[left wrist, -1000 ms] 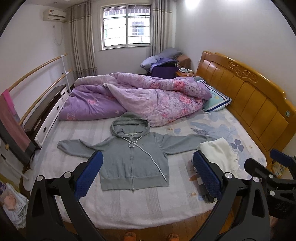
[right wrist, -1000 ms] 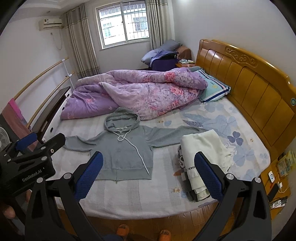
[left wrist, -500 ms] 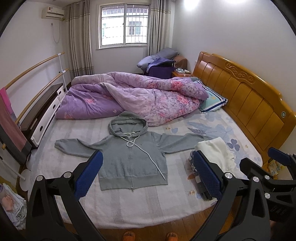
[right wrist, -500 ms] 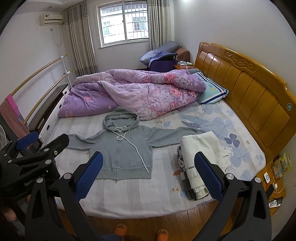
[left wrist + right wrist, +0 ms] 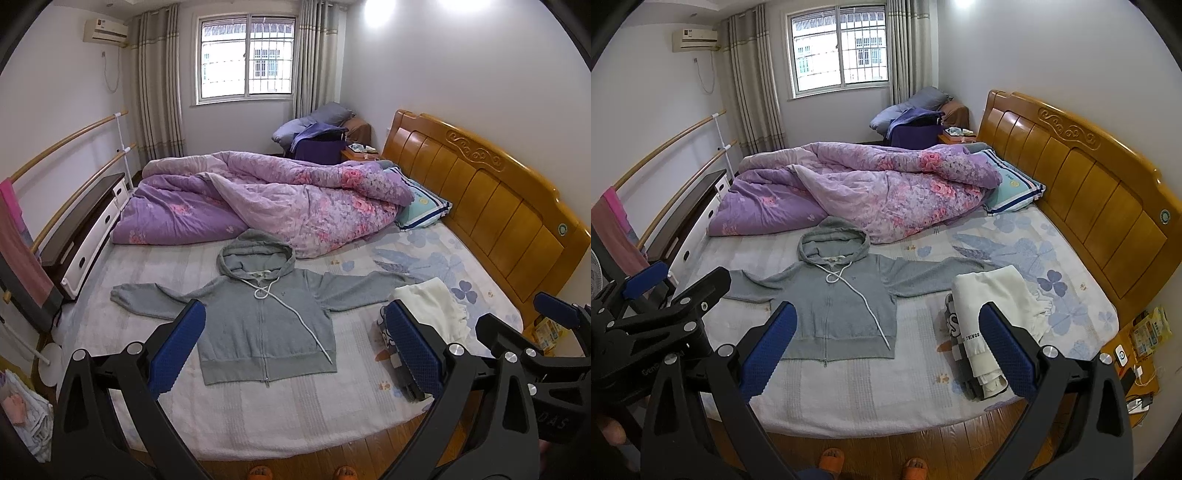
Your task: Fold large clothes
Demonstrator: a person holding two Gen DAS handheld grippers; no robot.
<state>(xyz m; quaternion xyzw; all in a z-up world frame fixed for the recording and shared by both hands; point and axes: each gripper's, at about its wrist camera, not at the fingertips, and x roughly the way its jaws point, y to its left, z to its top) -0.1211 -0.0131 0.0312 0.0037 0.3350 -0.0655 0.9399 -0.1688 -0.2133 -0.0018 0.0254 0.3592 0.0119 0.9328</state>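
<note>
Grey zip hoodie [image 5: 264, 325] lies flat on the bed [image 5: 295, 417] — soft, floppy, light. I'd pinch a sleeve cuff first — both grippers' fingers [image 5: 177, 347] wide open, empty.

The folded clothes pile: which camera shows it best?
Right wrist view: the pile shows nearly whole, its cream top layer and printed edge visible. In the left wrist view, a blue finger hides much of the pile.

Grey hoodie [image 5: 258, 317], purple floral quilt [image 5: 280, 199], blue-padded claws
</note>
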